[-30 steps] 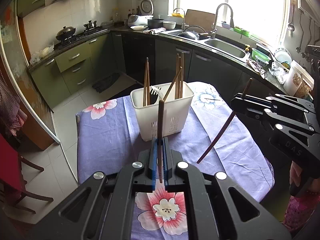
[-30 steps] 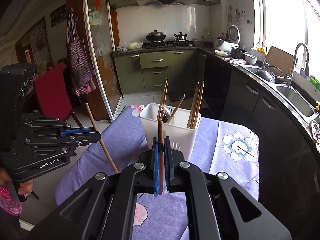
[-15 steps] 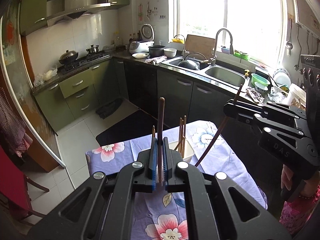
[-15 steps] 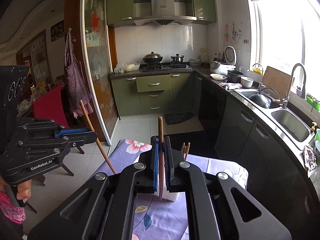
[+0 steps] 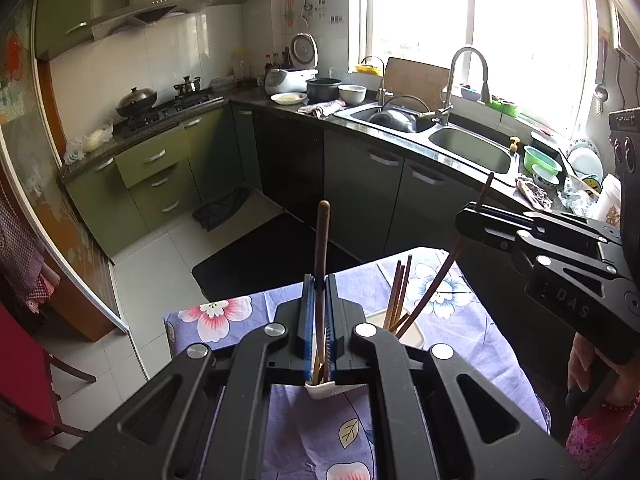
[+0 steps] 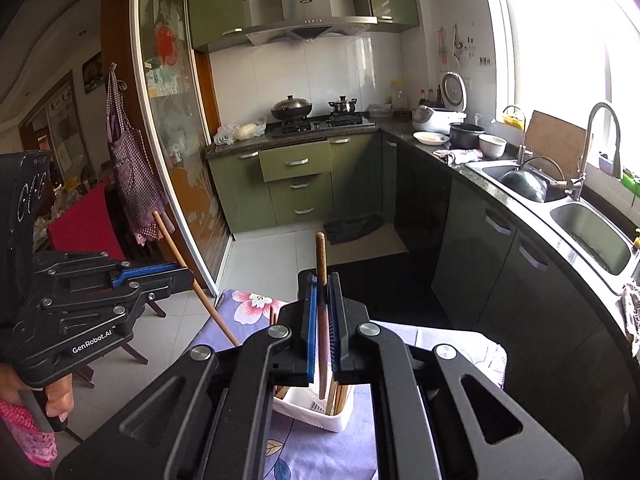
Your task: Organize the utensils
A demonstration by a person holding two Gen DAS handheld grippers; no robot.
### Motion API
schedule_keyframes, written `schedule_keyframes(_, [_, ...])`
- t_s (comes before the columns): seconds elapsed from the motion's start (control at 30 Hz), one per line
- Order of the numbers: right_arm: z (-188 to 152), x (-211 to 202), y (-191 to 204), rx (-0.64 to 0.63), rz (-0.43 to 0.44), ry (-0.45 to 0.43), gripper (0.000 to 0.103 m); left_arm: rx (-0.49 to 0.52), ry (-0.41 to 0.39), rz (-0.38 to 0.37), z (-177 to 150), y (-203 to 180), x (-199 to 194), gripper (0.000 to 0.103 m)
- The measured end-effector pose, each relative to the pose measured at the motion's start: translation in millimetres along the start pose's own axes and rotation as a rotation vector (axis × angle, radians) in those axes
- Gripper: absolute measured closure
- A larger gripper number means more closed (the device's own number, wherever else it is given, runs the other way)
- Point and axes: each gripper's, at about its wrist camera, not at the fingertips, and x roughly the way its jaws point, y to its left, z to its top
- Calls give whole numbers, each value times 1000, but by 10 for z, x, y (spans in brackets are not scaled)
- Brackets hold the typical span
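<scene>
Two chopsticks in hand, one per tongs, both above the white holder on the table.

Left tongs (image 5: 320,320) clamped tight on a dark chopstick (image 5: 321,264), near upright, lower end hidden behind the jaws, roughly over the holder's (image 5: 412,336) near corner. Right tongs (image 6: 323,320) clamped the same way on its own chopstick (image 6: 321,256); from the left camera that stick slants down with its tip at the holder mouth, beside the chopsticks already standing in it (image 5: 398,292). Holder sits on the purple floral cloth (image 5: 460,320). Step, as I read it: dropping the pair into the holder. Next move needs each tip lined up inside the rim before I ease the jaws, else a stick lands on the cloth or knocks the ones already in. Can't tell which compartment either tip is over.
</scene>
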Motion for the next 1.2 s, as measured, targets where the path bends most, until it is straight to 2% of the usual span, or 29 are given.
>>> schedule_keyframes(0.3, [-603, 635, -41, 12, 0, 124, 97, -5, 79, -25, -425, 26, 473, 97])
schedule_keyframes(0.37, [-721, 723, -48, 13, 0, 142, 96, -7, 90, -36, -526, 16, 525, 95])
schedule_keyframes(0.43, [-811, 757, -56, 20, 7, 145, 93, -14, 85, -35, -597, 11, 539, 81])
schedule_keyframes(0.47, [-840, 753, -47, 21, 10, 145, 87, -18, 77, -34, -620, 5, 527, 75])
schedule_keyframes(0.5, [-856, 719, -33, 17, 10, 140, 86, -24, 61, -32, -643, 9, 491, 62])
schedule_keyframes(0.53, [-865, 665, -15, 10, 5, 129, 86, -26, 41, -26, -659, 5, 437, 56])
schedule_keyframes(0.6, [-876, 492, 33, 3, -1, 97, 86, -20, 0, -9, -670, -13, 280, 54])
schedule_keyframes(0.67, [-879, 246, 85, -3, -6, 52, 84, -28, -52, -2, -681, -10, 52, 44])
schedule_keyframes(0.7, [-900, 99, 117, -9, -14, 23, 79, -34, -84, 3, -689, 2, -78, 37])
schedule_keyframes(0.77, [-980, -182, 165, -19, -38, -25, 72, -40, -150, 19, -758, 12, -353, 31])
schedule_keyframes(0.83, [-1128, -421, 183, -18, -54, -59, 65, -48, -209, 44, -875, 18, -589, 12])
schedule_keyframes(0.87, [-1208, -522, 194, -14, -61, -71, 57, -55, -237, 57, -980, 26, -692, 8])
schedule_keyframes(0.97, [-1634, -769, 209, 2, -90, -95, 29, -66, -271, 91, -1329, 36, -863, 7])
schedule_keyframes(1.07, [-2109, -942, 234, 22, -113, -101, 10, -90, -274, 131, -1748, 35, -901, 7])
schedule_keyframes(1.1, [-2266, -984, 252, 24, -123, -103, 5, -92, -268, 135, -1872, 19, -888, 7])
schedule_keyframes(1.2, [-2649, -1075, 337, 30, -144, -108, 5, -100, -235, 138, -2213, -14, -841, 7])
